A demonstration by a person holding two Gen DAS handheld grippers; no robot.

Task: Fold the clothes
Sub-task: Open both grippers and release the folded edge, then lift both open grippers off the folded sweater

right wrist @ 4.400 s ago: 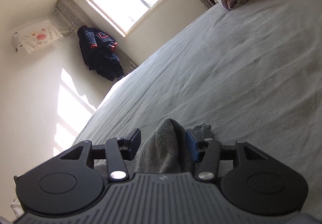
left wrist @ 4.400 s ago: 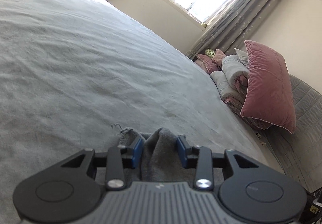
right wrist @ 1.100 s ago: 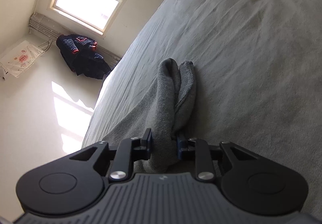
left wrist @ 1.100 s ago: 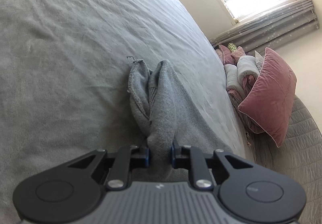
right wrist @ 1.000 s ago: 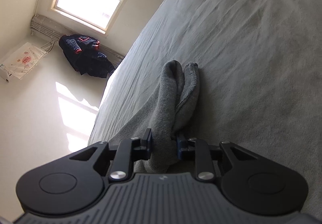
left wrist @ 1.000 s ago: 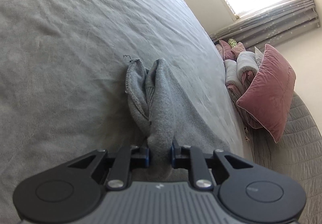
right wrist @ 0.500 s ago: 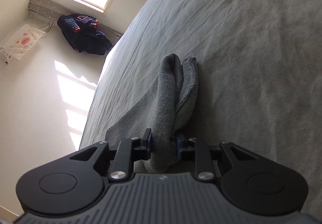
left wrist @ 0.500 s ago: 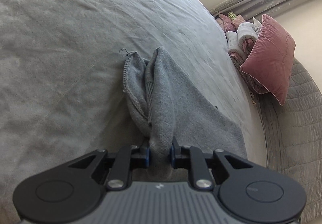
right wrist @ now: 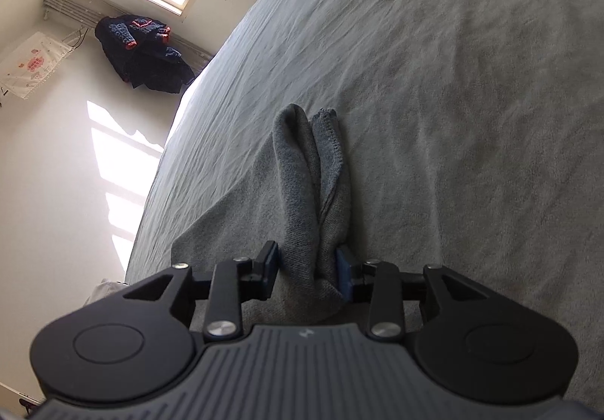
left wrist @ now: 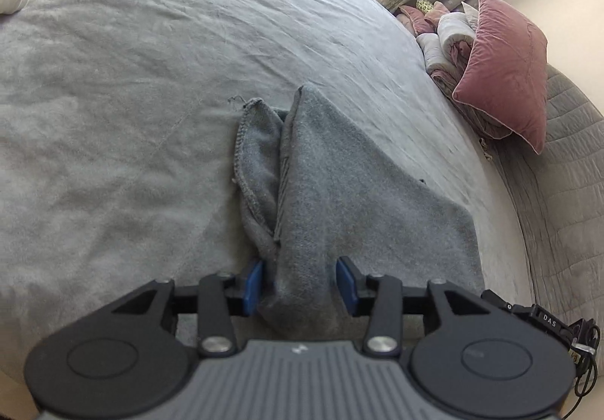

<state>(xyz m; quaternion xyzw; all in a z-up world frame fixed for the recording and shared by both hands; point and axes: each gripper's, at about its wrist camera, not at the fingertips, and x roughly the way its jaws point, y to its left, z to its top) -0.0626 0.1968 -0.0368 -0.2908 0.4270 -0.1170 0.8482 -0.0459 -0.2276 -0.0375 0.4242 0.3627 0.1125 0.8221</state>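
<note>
Grey knit garment [left wrist: 332, 186] — bunched ridge runs lengthwise away from left tool [left wrist: 300, 284].

Bed [left wrist: 151, 88], grey wrinkled sheet. Grey cloth [left wrist: 339, 186] lies on it, bunched. Pink pillow [left wrist: 506, 69] and rolled bedding [left wrist: 445, 39] at far edge.

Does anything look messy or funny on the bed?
Yes. The grey cloth is bunched into upright ridges instead of lying flat, and a loose thread sticks out of its hemmed corner. Both grippers have just been opening, with the cloth between their fingers.
</note>
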